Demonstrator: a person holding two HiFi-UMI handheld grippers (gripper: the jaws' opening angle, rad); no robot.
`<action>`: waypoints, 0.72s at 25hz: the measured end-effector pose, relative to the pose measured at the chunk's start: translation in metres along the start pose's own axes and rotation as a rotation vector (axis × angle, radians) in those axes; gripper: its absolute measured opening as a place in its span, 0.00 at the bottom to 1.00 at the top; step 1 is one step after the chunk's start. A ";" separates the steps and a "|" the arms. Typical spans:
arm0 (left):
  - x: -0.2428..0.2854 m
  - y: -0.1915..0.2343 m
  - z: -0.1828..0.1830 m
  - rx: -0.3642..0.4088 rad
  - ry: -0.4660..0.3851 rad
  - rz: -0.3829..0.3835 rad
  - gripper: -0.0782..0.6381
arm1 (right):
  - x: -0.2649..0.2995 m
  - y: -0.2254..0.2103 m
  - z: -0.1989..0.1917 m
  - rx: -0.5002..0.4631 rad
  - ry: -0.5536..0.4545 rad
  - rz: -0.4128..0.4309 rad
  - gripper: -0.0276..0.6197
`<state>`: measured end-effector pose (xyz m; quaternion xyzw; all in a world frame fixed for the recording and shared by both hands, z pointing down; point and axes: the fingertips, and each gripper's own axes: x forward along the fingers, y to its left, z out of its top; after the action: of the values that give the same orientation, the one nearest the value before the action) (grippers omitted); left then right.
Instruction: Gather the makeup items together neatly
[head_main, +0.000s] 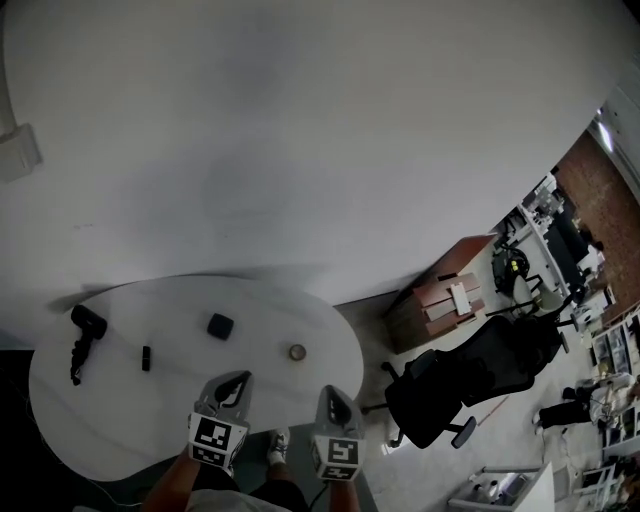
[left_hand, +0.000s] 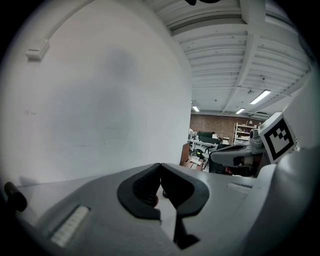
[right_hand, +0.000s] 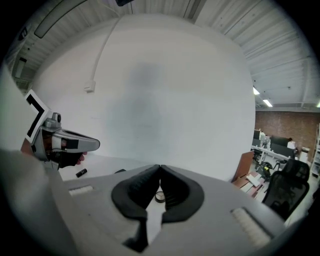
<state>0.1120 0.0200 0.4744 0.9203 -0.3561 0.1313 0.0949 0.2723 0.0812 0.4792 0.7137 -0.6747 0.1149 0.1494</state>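
A white oval table (head_main: 120, 420) carries the makeup items, spread apart. At its left lies a long black tool (head_main: 82, 340), then a small black tube (head_main: 146, 357), a black square compact (head_main: 220, 325) and a small round pot (head_main: 297, 352). My left gripper (head_main: 241, 379) hovers near the table's front edge, just short of the compact, its jaws shut and empty. My right gripper (head_main: 331, 392) is beside it, below the round pot, also shut on nothing. In the right gripper view the round pot (right_hand: 159, 196) shows behind the closed jaws (right_hand: 160, 167), with the tube (right_hand: 81, 173) off to the left.
A black office chair (head_main: 470, 385) and a wooden cabinet (head_main: 440, 300) stand to the right of the table. Desks and shelves fill the far right. A bare white wall (head_main: 300, 140) rises behind the table. The person's shoes (head_main: 278, 445) show below the grippers.
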 end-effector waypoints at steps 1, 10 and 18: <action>0.006 0.001 -0.002 -0.005 0.007 0.011 0.12 | 0.008 -0.004 -0.002 0.001 0.008 0.013 0.05; 0.052 0.012 -0.035 -0.069 0.086 0.112 0.12 | 0.078 -0.013 -0.046 -0.012 0.104 0.172 0.05; 0.071 0.036 -0.075 -0.139 0.157 0.195 0.12 | 0.129 0.005 -0.081 -0.023 0.195 0.289 0.25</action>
<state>0.1250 -0.0306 0.5707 0.8594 -0.4437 0.1864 0.1727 0.2784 -0.0092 0.6019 0.5930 -0.7537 0.1964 0.2042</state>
